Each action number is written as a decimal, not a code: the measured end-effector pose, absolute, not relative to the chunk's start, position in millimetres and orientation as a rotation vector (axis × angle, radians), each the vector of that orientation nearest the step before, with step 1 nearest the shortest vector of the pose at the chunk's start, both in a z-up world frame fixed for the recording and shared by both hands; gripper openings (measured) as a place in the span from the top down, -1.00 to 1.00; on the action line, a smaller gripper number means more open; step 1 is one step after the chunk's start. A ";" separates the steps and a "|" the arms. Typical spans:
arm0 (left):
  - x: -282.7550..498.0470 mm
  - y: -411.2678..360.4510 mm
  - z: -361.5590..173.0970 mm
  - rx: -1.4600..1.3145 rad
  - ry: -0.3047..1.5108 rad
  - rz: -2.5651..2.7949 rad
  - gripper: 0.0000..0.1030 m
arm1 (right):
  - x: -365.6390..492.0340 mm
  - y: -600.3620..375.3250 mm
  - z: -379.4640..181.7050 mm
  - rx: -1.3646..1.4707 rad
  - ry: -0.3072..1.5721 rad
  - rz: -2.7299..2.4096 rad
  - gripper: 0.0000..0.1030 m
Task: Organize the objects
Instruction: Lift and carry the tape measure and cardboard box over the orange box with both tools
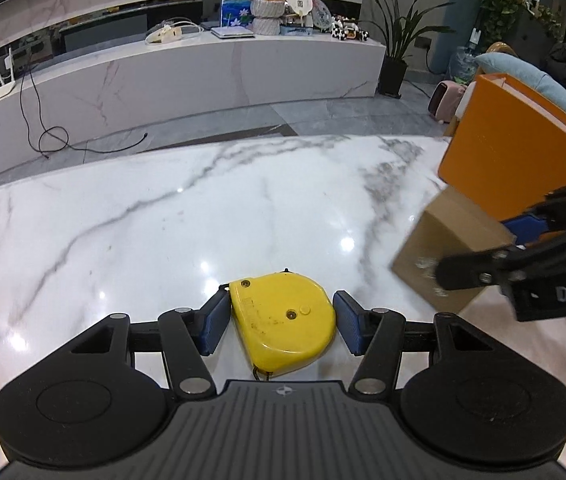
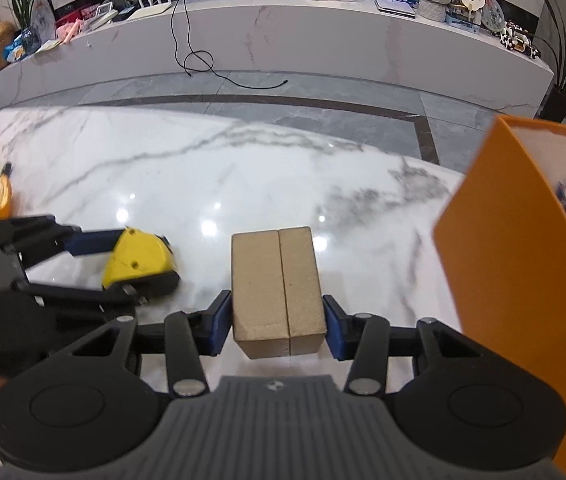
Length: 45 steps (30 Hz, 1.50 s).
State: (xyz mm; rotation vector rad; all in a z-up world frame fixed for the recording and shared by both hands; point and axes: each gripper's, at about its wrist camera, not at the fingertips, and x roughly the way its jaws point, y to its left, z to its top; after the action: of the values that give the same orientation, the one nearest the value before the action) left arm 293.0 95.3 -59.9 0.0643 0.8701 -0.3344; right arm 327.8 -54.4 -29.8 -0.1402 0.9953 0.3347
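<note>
Marble table (image 1: 163, 208): left gripper (image 1: 281, 322) clamps yellow tape measure (image 1: 283, 316); right gripper (image 2: 279, 326) clamps cardboard box (image 2: 277, 280).

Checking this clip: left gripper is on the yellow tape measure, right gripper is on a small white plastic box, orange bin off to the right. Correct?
One slip: the box between the right gripper fingers is brown cardboard, not white plastic, as the right wrist view shows. The left gripper is on the yellow tape measure, and the orange bin stands to the right.

Black claw (image 1: 282, 326) linkages, blue ribbed pads (image 1: 216, 326), silver pivot screws, grooved grey housing
</note>
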 end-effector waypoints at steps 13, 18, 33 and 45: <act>237.7 70.7 -58.5 0.055 0.886 -0.308 -0.28 | 266.8 -93.0 -28.7 -0.251 0.994 0.397 0.05; 203.8 51.9 -56.8 0.055 0.891 -0.306 -0.28 | 244.2 -106.2 -29.0 -0.278 0.988 0.444 0.05; 123.9 14.0 -51.6 0.071 0.915 -0.287 -0.28 | 175.6 -147.5 -30.6 -0.254 0.984 0.530 0.05; 105.8 17.3 -55.7 0.092 0.890 -0.269 -0.49 | 187.0 -162.4 -31.7 0.055 1.104 0.628 0.06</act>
State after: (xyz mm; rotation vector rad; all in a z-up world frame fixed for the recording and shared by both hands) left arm 105.8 17.3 -55.7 0.0915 0.8901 -0.2689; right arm 187.0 -162.4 -31.7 0.0555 1.1037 0.6284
